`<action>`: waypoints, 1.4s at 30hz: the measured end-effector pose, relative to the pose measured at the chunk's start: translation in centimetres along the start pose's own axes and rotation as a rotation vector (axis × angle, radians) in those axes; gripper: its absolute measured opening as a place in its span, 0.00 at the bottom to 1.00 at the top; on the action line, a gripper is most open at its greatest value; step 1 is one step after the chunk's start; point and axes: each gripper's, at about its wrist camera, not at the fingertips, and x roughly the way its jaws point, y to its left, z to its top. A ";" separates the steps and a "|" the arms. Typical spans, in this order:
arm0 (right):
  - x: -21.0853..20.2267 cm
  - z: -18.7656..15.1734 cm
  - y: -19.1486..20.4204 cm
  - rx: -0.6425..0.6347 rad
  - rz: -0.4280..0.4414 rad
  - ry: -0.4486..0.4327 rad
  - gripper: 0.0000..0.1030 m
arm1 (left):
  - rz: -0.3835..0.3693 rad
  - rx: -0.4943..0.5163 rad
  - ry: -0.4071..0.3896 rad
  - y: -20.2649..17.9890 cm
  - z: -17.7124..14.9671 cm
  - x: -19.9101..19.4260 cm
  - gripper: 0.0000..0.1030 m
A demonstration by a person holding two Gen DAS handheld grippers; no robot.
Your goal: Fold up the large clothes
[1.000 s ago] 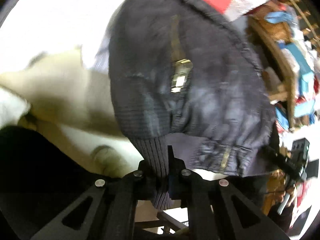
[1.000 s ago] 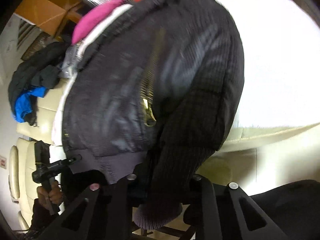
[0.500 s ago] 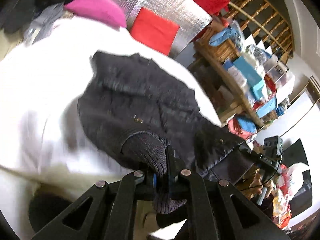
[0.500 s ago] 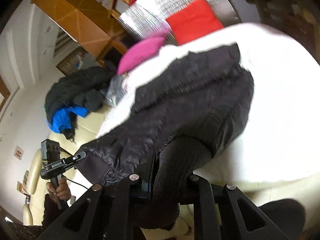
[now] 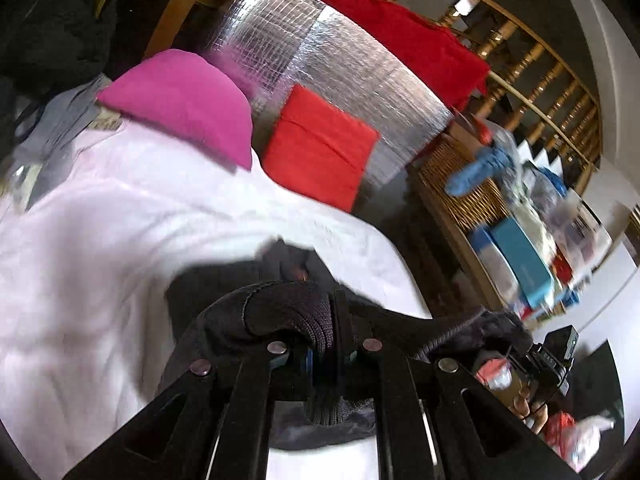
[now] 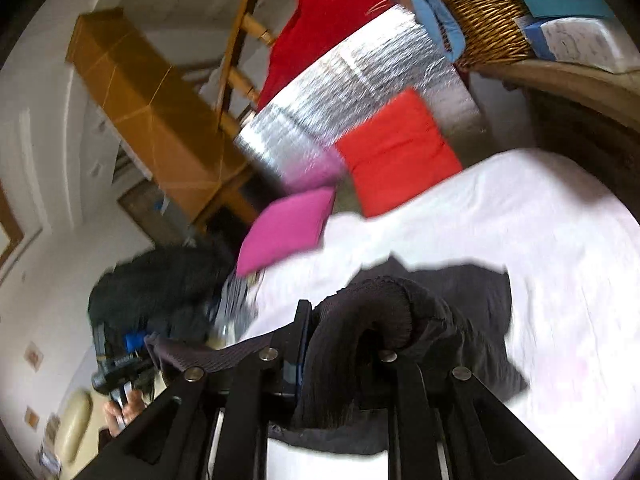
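Observation:
A dark quilted jacket (image 5: 224,280) with ribbed knit cuffs hangs between my two grippers over a white cover (image 5: 100,260). My left gripper (image 5: 332,320) is shut on one ribbed cuff (image 5: 288,312), which bunches over its left finger. In the right wrist view, my right gripper (image 6: 344,332) is shut on the other ribbed cuff (image 6: 384,304); the knit drapes over and hides its right fingertip. The jacket (image 6: 472,300) trails down onto the white cover (image 6: 520,208). Each wrist view shows the other gripper in a hand, at the right (image 5: 552,356) and at the left (image 6: 116,368).
A pink cushion (image 5: 184,108) and a red cushion (image 5: 320,148) lie at the far end of the cover, before a silver foil sheet (image 5: 340,64). A wicker basket (image 5: 452,184) and boxes stand to the right. A heap of dark clothes (image 6: 160,280) lies to the left.
Both grippers have risen and tilted up while holding the jacket. The jacket, which filled both views, now hangs low and the room beyond shows.

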 end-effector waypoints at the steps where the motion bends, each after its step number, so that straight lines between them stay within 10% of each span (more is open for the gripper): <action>1: 1.7 1.1 -0.8 0.013 -0.006 -0.010 0.16 | 0.007 0.000 -0.001 0.5 1.2 1.8 0.08; 10: 19.8 3.6 -12.7 0.205 -0.148 0.054 0.14 | 0.125 -0.095 0.122 7.6 5.2 19.1 0.08; 19: 26.4 1.7 -19.8 0.366 -0.172 0.142 0.15 | 0.188 -0.200 0.191 13.2 2.7 25.8 0.12; 21: 26.3 1.5 -20.9 0.432 -0.129 0.166 0.17 | 0.163 -0.258 0.205 13.7 2.3 25.7 0.14; 23: 25.2 1.5 -21.6 0.498 -0.080 0.155 0.22 | 0.131 -0.321 0.195 14.0 2.1 24.4 0.40; 25: 22.7 1.9 -21.3 0.504 -0.031 0.105 0.48 | 0.119 -0.333 0.142 13.5 2.1 22.1 0.75; 26: 21.5 1.9 -20.9 0.491 -0.024 0.074 0.84 | 0.136 -0.322 0.086 12.9 2.0 20.0 0.81; 27: 19.9 1.9 -20.5 0.470 -0.032 0.021 0.99 | 0.140 -0.304 0.049 12.3 1.7 18.5 0.81; 36: 12.8 -2.8 -17.4 0.205 -0.293 0.162 0.98 | 0.319 -0.321 -0.012 10.9 -8.8 8.1 0.82; 42: 10.2 -7.0 -18.9 0.261 -0.285 0.191 0.98 | 0.352 -0.376 0.004 13.2 -11.3 8.5 0.82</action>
